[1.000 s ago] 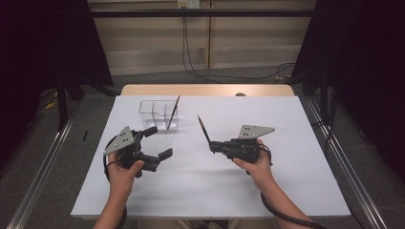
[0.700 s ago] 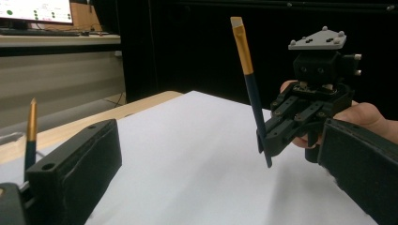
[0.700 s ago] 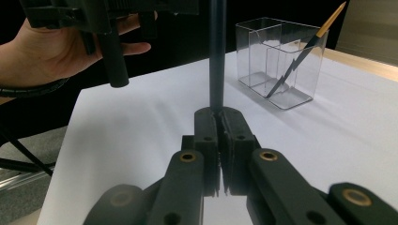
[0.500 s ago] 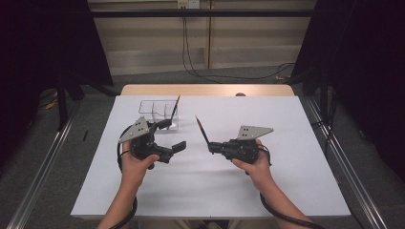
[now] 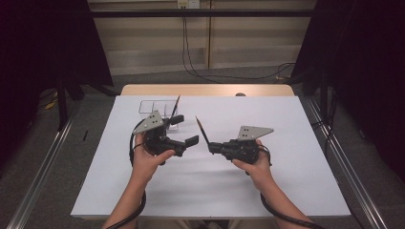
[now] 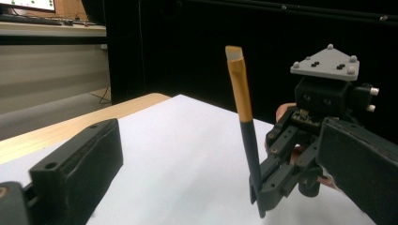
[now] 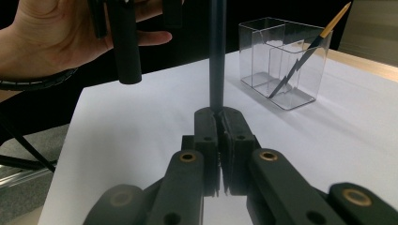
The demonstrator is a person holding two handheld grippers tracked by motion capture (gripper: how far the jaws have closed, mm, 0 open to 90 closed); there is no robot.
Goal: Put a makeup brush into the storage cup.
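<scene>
Right tongs (image 5: 210,147) are gripping a brush (image 5: 202,130) by its handle; left tongs (image 5: 185,130) are hanging released beside it.

A counter (image 5: 305,157) covered in plain white sheeting takes up the middle of the high view, with a strip of bare pale wood along its far edge (image 5: 205,90). Grey floor surrounds it. Black cables (image 5: 191,57) hang down the beige wall at the top centre and trail across the floor to the right. Dark curtains stand at the upper left and upper right. Metal rails run along the lower left and right sides.
</scene>
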